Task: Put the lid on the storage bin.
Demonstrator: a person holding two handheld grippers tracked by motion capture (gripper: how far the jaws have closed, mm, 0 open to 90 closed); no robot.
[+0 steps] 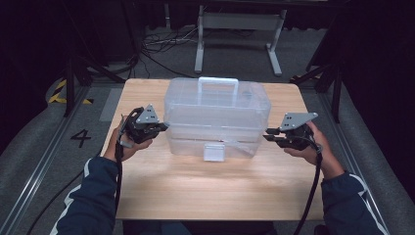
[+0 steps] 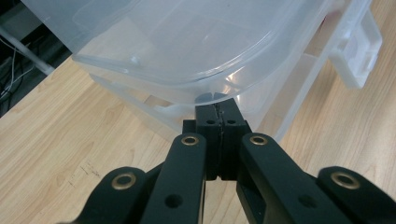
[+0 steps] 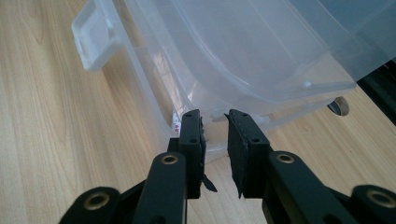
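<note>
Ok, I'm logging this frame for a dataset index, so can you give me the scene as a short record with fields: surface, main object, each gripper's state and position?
surface: light wooden table
main object: clear plastic storage box with a white carry handle, lid on, front latch facing the person
left gripper: jaws shut, tips at the box's left end under the lid rim
right gripper: jaws slightly apart, tips just short of the box's right end
hands: one on each gripper, dark sleeves with a white stripe
</note>
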